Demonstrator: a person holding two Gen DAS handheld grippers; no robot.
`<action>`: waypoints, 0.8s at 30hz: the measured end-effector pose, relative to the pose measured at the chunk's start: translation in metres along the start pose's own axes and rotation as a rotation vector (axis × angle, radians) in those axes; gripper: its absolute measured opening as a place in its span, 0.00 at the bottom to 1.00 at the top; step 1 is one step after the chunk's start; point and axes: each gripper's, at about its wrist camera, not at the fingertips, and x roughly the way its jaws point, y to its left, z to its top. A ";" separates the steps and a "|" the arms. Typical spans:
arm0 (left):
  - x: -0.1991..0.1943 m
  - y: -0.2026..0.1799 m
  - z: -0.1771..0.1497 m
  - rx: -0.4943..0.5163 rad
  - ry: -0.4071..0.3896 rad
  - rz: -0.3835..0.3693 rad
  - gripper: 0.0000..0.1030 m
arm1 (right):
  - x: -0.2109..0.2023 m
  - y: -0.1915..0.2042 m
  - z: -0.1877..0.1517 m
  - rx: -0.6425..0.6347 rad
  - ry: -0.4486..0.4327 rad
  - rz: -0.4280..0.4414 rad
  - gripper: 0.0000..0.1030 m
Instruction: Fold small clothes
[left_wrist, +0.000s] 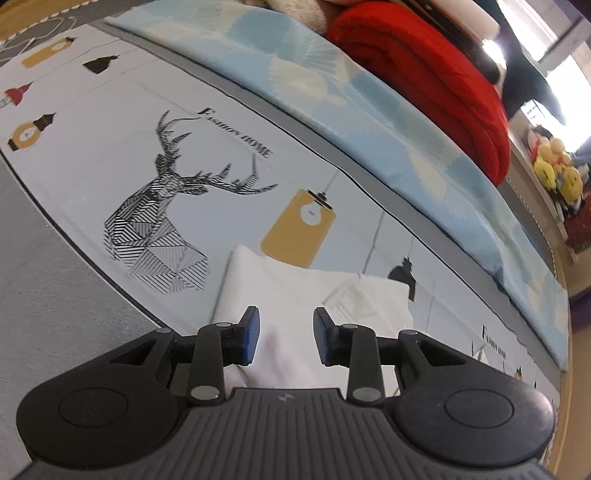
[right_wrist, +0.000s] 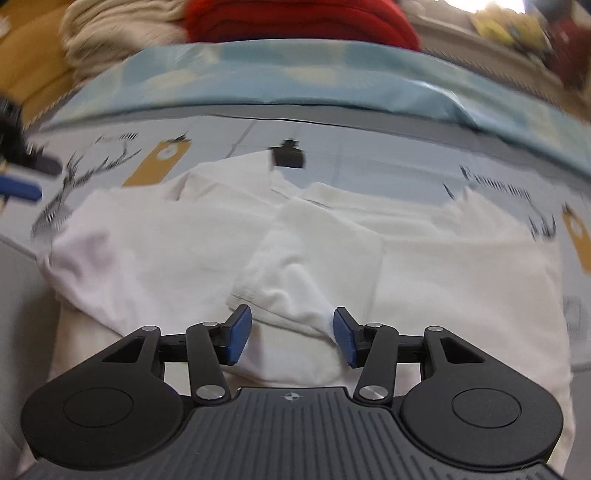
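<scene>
- Printed bedsheet (left_wrist: 110, 110) w/ deer and lamp pics covers the bed; blue blanket (left_wrist: 369, 122) and red cloth (left_wrist: 424, 85) lie at 12–2 o'clock.
- Our left gripper (left_wrist: 284, 339): jaws spread, nothing pinched, white garment (left_wrist: 295, 291) below and at 12.
- Our right gripper (right_wrist: 291, 339): jaws spread over a folded white sleeve (right_wrist: 295, 277), pads not pressing it; garment spreads 9 to 3.

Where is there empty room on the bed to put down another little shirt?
Free: the printed cover around the deer picture, between the white garment and the blue sheet. Also right of the garment, by the lettering. Crowded: the back, where the red blanket is piled.
</scene>
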 end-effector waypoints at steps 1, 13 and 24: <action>0.000 0.002 0.002 -0.007 0.001 0.001 0.36 | 0.002 0.005 0.000 -0.033 0.000 0.001 0.50; 0.005 0.006 0.011 -0.039 0.009 0.004 0.36 | 0.010 0.010 0.003 -0.135 -0.029 -0.007 0.06; 0.004 0.002 0.006 -0.009 0.008 0.008 0.36 | -0.089 -0.134 -0.008 0.627 -0.504 -0.113 0.02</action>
